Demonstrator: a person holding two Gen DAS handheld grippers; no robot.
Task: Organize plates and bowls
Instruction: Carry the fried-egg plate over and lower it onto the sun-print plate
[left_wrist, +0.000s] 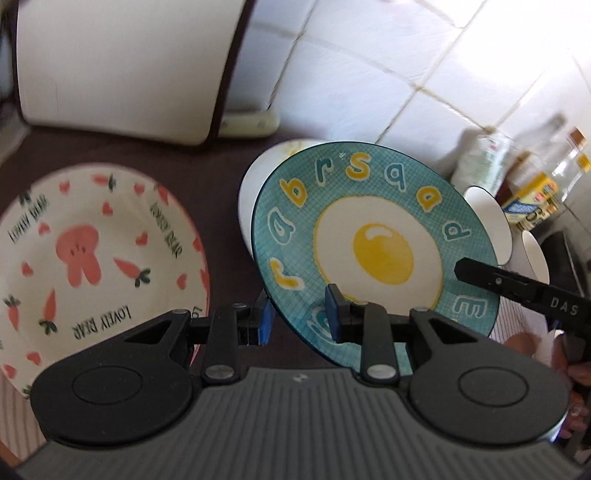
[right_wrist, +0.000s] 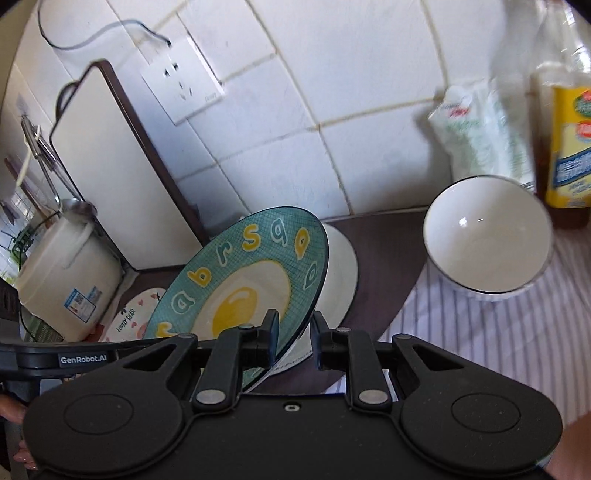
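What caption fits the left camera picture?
Left gripper tilting the teal fried-egg plate beside the bunny plate.

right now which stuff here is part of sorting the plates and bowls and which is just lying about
Part of the job:
- egg plate, tilted, its rim between both hand-held grippers, left and right
- bunny plate
- white plate behind it
- white bowls

Lying about:
- cutting board
- rice cooker
- oil bottle
- white bag

My left claw (left_wrist: 300, 317) is matte black, with blue pads (left_wrist: 334, 314), silver pivot screws, two round discs and a grey ribbed housing. My right claw (right_wrist: 293, 334) is all black, black-padded, with the same silver screws. "GenRobot.AI" marks my left one's side.
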